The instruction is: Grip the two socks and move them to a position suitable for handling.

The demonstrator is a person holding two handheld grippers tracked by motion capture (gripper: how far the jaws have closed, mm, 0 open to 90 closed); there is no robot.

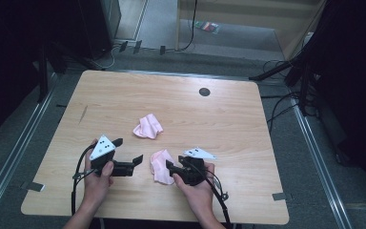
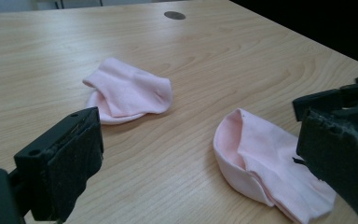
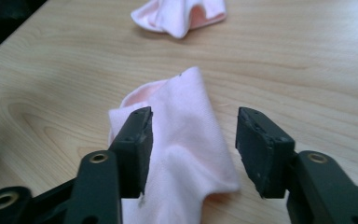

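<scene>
Item: near pink sock [image 3: 177, 140], lying flat on the wooden table [image 1: 238, 119] between the right gripper's [image 3: 193, 140] parted jaws; second pink sock [image 1: 148, 127] well apart behind it. Likely light, limp, unbreakable; best pinched at the folded cuff edge. Left gripper [image 1: 129, 151] wide, empty, just beside.

Both forearms come in from the near edge, each hand wrapped round its tool. The left gripper [image 1: 127, 156] lies level, its jaws spread wide and pointing toward the other hand. The right gripper [image 1: 167, 165] points back at it — jaws parted, pads [image 3: 137, 140] pressing on nothing.
</scene>
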